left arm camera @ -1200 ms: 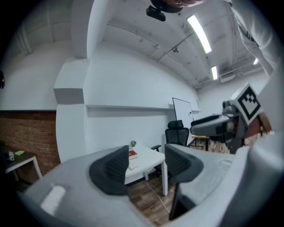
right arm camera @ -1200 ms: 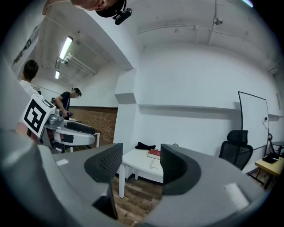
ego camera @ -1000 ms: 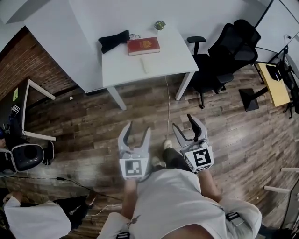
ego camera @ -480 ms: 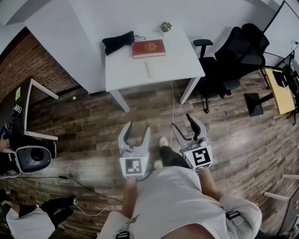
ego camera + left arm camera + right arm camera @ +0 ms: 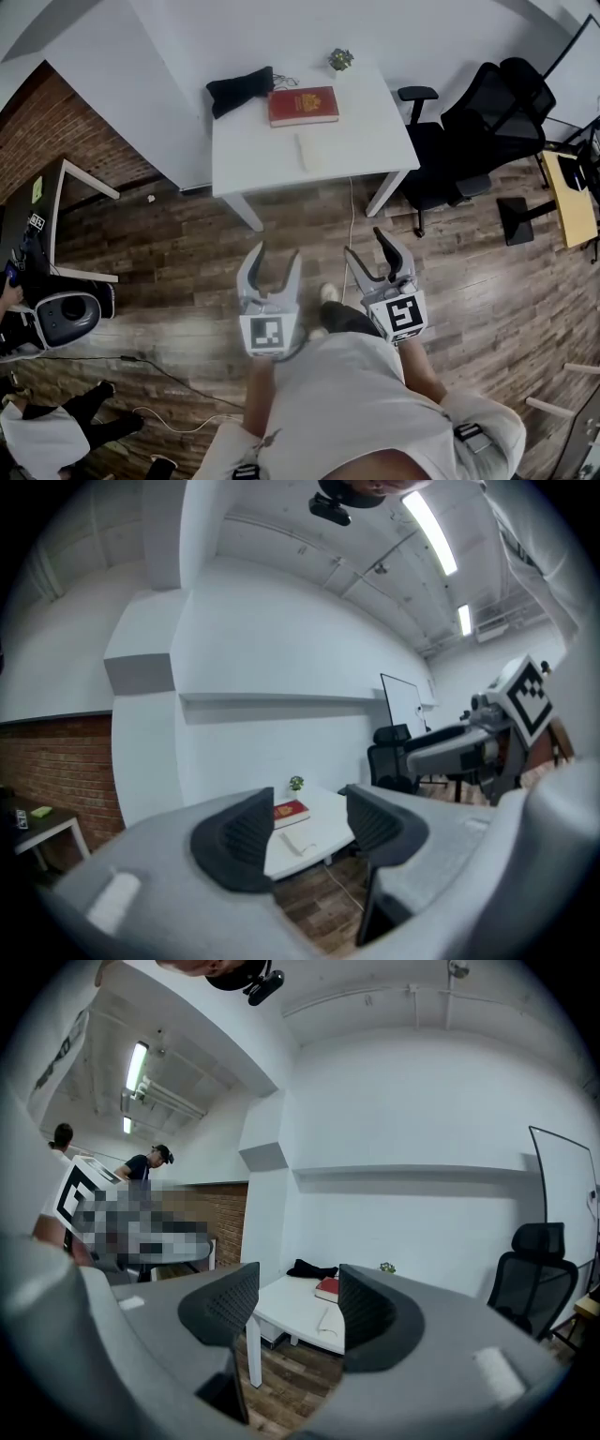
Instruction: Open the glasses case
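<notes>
On table [image 5: 375, 131], pale item [image 5: 307, 153], perhaps glasses case: too small.
</notes>
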Tool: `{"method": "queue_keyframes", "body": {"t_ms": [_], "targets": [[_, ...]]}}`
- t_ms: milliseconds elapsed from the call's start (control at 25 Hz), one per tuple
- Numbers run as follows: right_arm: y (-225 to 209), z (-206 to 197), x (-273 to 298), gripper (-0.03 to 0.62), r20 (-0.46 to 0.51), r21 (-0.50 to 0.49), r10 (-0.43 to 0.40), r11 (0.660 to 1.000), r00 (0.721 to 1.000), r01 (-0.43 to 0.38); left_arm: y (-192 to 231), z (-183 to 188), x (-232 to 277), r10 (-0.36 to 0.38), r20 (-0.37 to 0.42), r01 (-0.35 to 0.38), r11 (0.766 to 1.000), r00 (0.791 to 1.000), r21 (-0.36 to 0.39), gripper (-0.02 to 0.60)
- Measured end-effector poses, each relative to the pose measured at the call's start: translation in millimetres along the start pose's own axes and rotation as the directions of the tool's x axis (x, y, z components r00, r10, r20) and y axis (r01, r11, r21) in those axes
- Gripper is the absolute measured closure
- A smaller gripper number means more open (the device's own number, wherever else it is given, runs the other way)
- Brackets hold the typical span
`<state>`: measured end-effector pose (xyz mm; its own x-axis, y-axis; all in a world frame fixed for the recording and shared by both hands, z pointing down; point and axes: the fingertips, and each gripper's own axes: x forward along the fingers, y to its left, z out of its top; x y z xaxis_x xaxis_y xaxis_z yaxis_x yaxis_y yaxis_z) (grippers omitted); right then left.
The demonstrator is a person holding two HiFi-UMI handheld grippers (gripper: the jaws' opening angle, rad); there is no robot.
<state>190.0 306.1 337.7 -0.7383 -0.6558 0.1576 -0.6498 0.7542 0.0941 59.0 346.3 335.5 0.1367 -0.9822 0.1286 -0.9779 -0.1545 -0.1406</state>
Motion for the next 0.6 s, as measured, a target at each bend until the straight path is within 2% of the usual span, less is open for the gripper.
{"method": "queue_keyframes", "body": {"t_ms": [440, 600], "targets": [[-38, 4, 45, 0.339, -0.004, 0.019, 0.033, 0.999, 0.999, -0.033, 12, 11, 55, 0.029, -0.003, -0.029, 1.000, 1.000, 0.008, 0.347], [-56, 7, 62, 0.339, 0.033, 0.037, 0.049, 0.998, 0.998, -0.050, 13, 14, 76, 0.041, -0.018, -0.040, 0.999, 0.999, 0.024, 0.348]]}}
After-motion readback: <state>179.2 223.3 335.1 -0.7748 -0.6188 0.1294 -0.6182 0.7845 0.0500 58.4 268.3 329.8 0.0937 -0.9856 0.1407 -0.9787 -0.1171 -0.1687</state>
